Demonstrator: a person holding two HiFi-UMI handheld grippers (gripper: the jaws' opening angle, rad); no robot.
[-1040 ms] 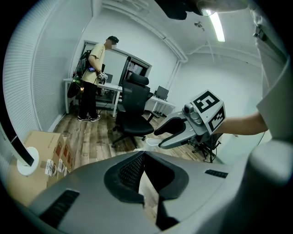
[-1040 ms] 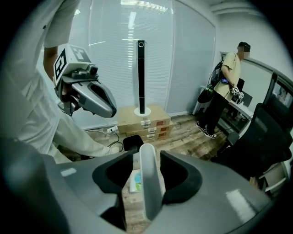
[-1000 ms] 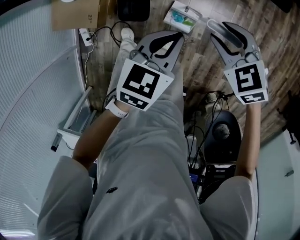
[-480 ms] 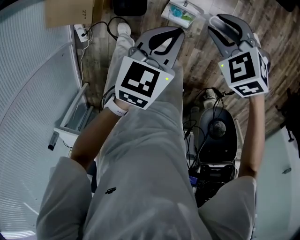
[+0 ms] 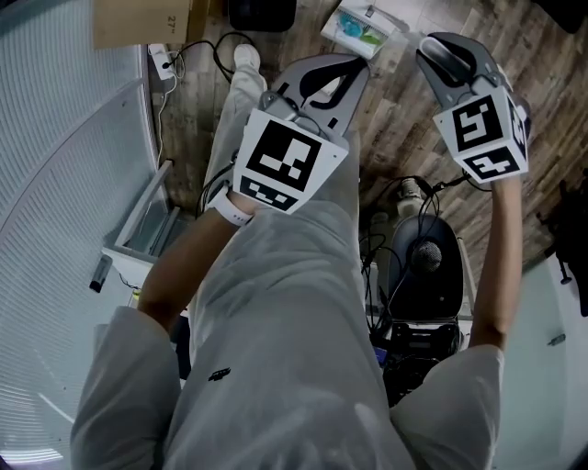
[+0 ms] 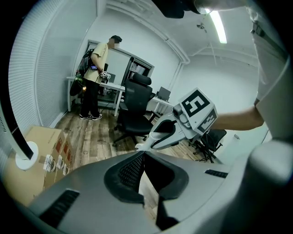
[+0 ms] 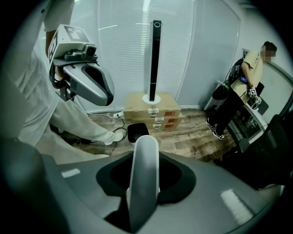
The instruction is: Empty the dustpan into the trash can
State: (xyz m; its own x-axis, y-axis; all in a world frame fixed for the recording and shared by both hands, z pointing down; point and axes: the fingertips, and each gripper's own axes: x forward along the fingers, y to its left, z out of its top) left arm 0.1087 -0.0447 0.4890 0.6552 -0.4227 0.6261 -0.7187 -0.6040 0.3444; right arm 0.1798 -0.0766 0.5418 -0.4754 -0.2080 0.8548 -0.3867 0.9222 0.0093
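The black trash can (image 5: 262,11) (image 7: 137,131) stands on the wooden floor beyond my feet. Beside it lies a white dustpan (image 5: 356,25) with teal bits in it. Both grippers hang at waist height, well above them. The left gripper (image 5: 354,62) (image 6: 143,155) is shut with nothing in it. The right gripper (image 5: 447,53) (image 7: 145,153) is closing its jaws. A pale rounded bar (image 7: 144,183) runs up the middle of the right gripper view, with dark gaps on both sides. I cannot tell what that bar is.
Cardboard boxes (image 5: 138,20) (image 7: 151,109) carry a tall black pole (image 7: 156,59). A power strip with cables (image 5: 158,60) lies by the blinds. A black device with tangled cables (image 5: 427,266) sits at my right. Another person (image 6: 98,68) and a black office chair (image 6: 137,105) are further off.
The right gripper's jaws have come closer together, and its marker cube has turned a little and edged towards the picture's top. The left gripper holds its place, still shut.
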